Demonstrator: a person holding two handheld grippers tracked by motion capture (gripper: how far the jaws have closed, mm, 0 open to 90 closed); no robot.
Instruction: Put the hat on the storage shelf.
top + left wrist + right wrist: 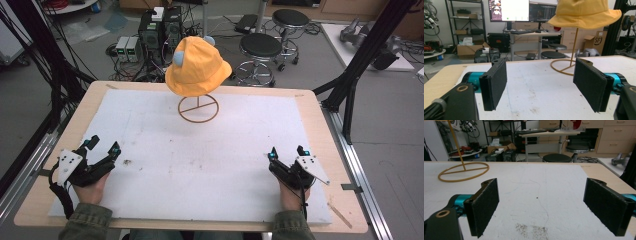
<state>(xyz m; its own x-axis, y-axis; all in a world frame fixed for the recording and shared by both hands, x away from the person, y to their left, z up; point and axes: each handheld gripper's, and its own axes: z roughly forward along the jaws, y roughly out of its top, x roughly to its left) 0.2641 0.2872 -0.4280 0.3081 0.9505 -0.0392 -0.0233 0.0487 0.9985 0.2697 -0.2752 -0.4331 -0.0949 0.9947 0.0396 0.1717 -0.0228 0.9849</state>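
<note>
A yellow bucket hat (197, 66) with small blue-grey ears hangs on a thin gold wire stand (198, 108) at the far middle of the white mat (200, 160). The hat (584, 13) and the stand's ring (560, 67) appear ahead in the left gripper view; the ring (463, 172) sits at the left in the right gripper view. My left gripper (104, 146) rests open near the mat's front left. At the front right, my right gripper (288, 152) is open too. Nothing lies between either pair of jaws.
The wooden table (42, 165) frames the mat. Black frame posts (350, 80) stand at both sides. Behind the table are black stools (260, 47), computer boxes (160, 30) and cables on the floor. Small dark specks (531, 228) mark the mat.
</note>
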